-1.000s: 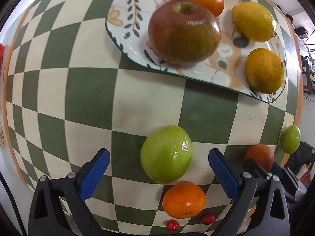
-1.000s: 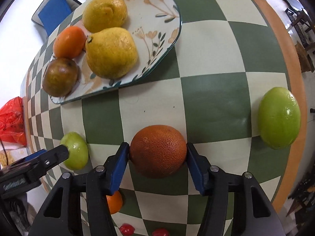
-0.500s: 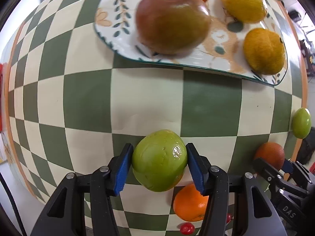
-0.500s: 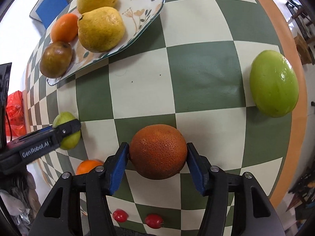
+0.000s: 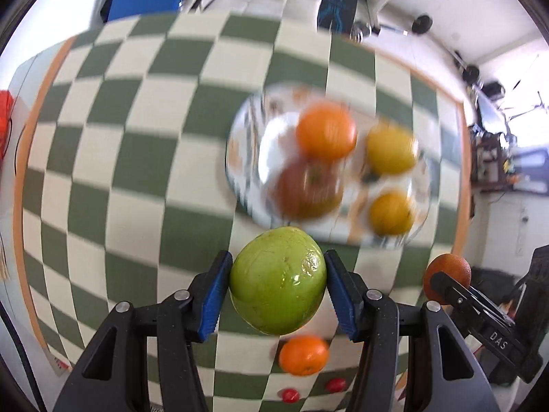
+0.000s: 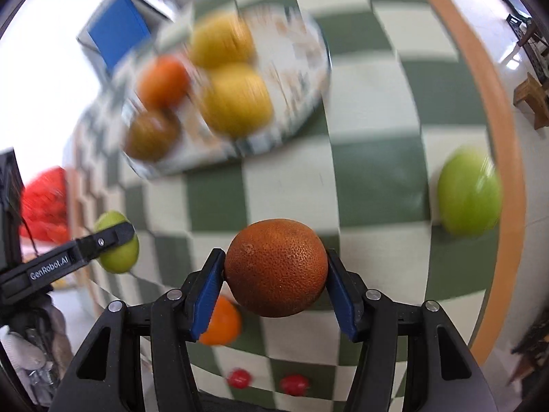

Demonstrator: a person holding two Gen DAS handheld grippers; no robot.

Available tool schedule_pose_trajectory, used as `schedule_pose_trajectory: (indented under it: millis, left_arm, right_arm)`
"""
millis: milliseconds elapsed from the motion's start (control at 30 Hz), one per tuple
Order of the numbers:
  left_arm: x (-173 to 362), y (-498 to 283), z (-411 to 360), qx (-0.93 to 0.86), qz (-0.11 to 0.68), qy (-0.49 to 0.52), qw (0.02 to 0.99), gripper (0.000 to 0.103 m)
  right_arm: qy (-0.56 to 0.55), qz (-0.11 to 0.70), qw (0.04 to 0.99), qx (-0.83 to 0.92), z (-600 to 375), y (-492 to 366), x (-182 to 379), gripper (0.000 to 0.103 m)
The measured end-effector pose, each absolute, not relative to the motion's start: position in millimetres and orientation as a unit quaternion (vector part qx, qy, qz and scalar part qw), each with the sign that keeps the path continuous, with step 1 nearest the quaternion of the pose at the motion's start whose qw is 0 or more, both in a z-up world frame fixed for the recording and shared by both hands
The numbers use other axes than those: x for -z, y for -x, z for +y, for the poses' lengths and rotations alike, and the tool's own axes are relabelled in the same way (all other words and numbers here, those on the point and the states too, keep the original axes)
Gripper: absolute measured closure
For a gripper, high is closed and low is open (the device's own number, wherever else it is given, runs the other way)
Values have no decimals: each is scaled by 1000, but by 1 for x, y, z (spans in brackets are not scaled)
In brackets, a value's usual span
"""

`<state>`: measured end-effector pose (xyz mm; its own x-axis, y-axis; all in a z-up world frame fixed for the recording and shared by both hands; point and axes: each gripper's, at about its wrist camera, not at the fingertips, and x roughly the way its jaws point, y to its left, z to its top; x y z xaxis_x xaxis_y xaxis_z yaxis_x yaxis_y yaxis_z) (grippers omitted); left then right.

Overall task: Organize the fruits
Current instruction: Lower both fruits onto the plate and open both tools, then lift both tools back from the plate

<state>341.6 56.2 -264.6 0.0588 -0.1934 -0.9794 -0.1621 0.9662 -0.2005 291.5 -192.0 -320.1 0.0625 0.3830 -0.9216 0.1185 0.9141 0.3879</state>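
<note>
My left gripper (image 5: 276,285) is shut on a green fruit (image 5: 278,279), held above the green-and-cream checked table (image 5: 103,158). My right gripper (image 6: 276,269) is shut on a dark orange (image 6: 276,267), also lifted off the table. The patterned plate (image 5: 247,168) lies beyond, blurred, carrying an orange (image 5: 326,130), a red-green apple (image 5: 308,187) and two yellow lemons (image 5: 391,151). In the right wrist view the same plate (image 6: 308,68) shows at upper left, and the left gripper's finger crosses the green fruit (image 6: 116,243) at left.
A small orange (image 5: 303,355) and two red cherry tomatoes (image 5: 290,395) lie on the table below the grippers. Another green fruit (image 6: 470,195) sits near the table's orange-trimmed right edge (image 6: 497,110). A red bag (image 6: 44,202) lies off the left side.
The left gripper closed on the green fruit and lifted it. Both grippers have risen with their fruit, so the table and plate look farther away and blurred.
</note>
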Motion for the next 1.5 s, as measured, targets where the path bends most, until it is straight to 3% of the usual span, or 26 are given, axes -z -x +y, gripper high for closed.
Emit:
schedule_pose_trajectory:
  millis: [133,367,800,867,933,1033,1400,1500]
  left_arm:
    - [270,-394,62,-8,683,122,720,51]
    - [320,-455,69,-38,722,107,682,51]
    - [343,-465,69,-29,748,112,653,50]
    - [347,-469,71,-25,744,119,657,44]
    - [344,-469,73,-27,743,117,659,29]
    - [338,-464,74,-28,739,114,664,17]
    - [299,-412,61,-55,696,28,716,16]
    - [289,-392,57,-50,682,23,729,16]
  right_arm:
    - [-183,650,732,-93,-197,-351,291,43]
    - [-146,666,729,-61,-195,-420,312,43]
    - [-142,699,700,-44,-195,-438,356,42]
    - [-145,700,698,-39,-196,-440,358,42]
    - [-145,698,700,-39,-198,-438,355,39]
    - [-140,697,702,-41,-197,-436,350,36]
    - [-67,682,727,-29,-175,-406,319,9]
    - [-50,676,735,-24,-172,-395,312,8]
